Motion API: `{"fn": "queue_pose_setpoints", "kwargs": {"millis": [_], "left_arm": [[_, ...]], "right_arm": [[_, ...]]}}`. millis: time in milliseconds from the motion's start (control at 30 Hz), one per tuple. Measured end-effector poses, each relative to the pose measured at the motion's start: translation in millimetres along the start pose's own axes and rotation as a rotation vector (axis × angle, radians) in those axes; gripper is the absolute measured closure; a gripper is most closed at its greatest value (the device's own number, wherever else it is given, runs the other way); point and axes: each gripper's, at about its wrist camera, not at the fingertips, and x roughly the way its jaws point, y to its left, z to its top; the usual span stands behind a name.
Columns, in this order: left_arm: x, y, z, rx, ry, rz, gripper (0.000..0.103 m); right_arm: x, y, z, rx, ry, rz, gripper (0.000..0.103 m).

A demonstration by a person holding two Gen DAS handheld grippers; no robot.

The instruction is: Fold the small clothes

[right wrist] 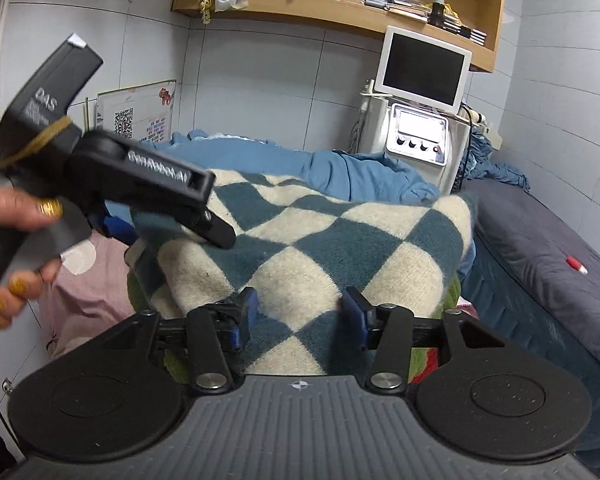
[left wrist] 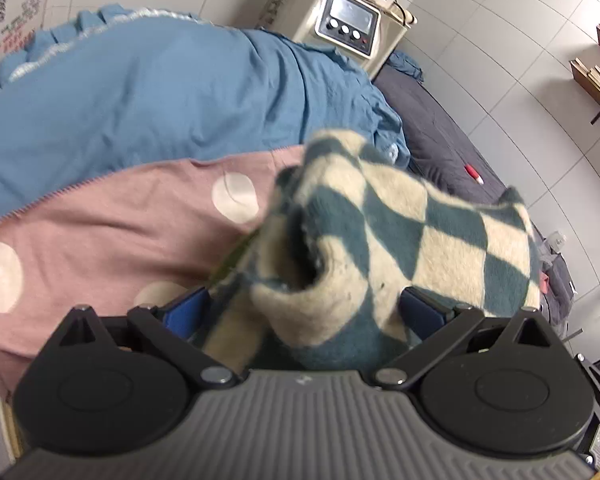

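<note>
Right wrist view shows the left tool [right wrist: 204,216] lettered "DAS" on its dark handle, gripped by a hand [right wrist: 16,216], its embossed side lettering blurred beyond reading. One fuzzy knitted garment [right wrist: 320,240], checked in teal and cream diamonds, lies on the bed over a pink polka-dot cloth [left wrist: 120,220] and a blue duvet [left wrist: 160,92]. Both tools stand wide open: the right tool [right wrist: 298,312] straddles the garment's near edge without pinching, and the left tool [left wrist: 304,312] has bunched knit between its two blue pads, apparently ungripped.
</note>
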Motion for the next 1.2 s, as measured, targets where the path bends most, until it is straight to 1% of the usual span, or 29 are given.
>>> {"fn": "queue_pose_setpoints", "kwargs": {"millis": [67,133,167,233,267,333,400,467,500,533,633,700,767,833,900,1000,1033,1133,1200], "left_arm": [[-11.9,-1.0,6.9,0.027,-0.015,0.07,0.0],[-23.7,-2.0,14.1,0.075,-0.032,0.172,0.0],[-29.1,-3.7,17.3,0.112,-0.039,0.232,0.0],[-35.9,-8.2,21.5,0.205,-0.047,0.353,0.0],[-37.4,-9.7,22.1,0.248,-0.051,0.398,0.0],[-41.4,-11.5,23.4,0.301,-0.048,0.453,0.0],[-40.3,-9.6,26.3,0.3,-0.029,0.45,0.0],[-40.2,-10.4,29.9,0.291,-0.015,0.444,0.0],[-42.7,-14.5,32.2,0.294,-0.023,0.439,0.0],[-47.5,-20.1,33.0,0.308,-0.042,0.419,0.0],[-61.9,-44.7,38.5,0.372,-0.095,0.315,0.0],[-67.2,-65.5,41.8,0.433,-0.115,0.3,0.0],[-66.0,-85.1,44.7,0.489,-0.108,0.299,0.0],[-63.1,-97.8,48.7,0.516,-0.075,0.299,0.0],[-60.6,-107.3,52.1,0.522,-0.014,0.295,0.0],[-70.8,-113.2,50.3,0.511,0.02,0.241,0.0],[-73.8,-112.9,49.9,0.507,0.031,0.242,0.0],[-72.9,-114.3,48.9,0.52,0.091,0.314,0.0],[-66.9,-113.9,48.5,0.524,0.149,0.366,0.0]], "right_arm": [[-3.9,-3.0,5.9,0.02,0.015,0.005,0.012],[-7.4,-5.1,14.2,0.05,0.042,0.001,0.007],[-8.9,-5.9,19.4,0.063,0.067,-0.012,0.0],[-9.9,-6.2,29.7,0.076,0.135,-0.059,0.0],[-12.5,-6.7,31.8,0.09,0.148,-0.069,0.0],[-19.8,-12.0,35.3,0.135,0.13,-0.046,0.0],[-24.0,-14.6,38.6,0.153,0.117,-0.036,0.0],[-24.7,-16.2,41.0,0.156,0.123,-0.048,0.0],[-25.8,-17.7,42.4,0.166,0.124,-0.052,0.0],[-27.1,-20.2,44.4,0.18,0.124,-0.047,0.0],[-27.8,-28.6,53.2,0.224,0.15,-0.01,0.0],[-26.5,-31.8,60.3,0.244,0.184,0.004,0.0],[-25.6,-36.7,67.8,0.275,0.215,0.011,0.0],[-24.2,-41.6,76.3,0.308,0.243,0.025,0.0],[-23.7,-44.6,85.4,0.32,0.275,0.043,0.0],[-26.3,-43.0,98.3,0.3,0.301,0.04,0.0],[-27.2,-41.4,101.9,0.284,0.313,0.04,0.0],[-26.8,-35.1,110.1,0.222,0.35,0.04,0.0],[-21.5,-32.9,112.8,0.18,0.394,0.035,0.0]]}}
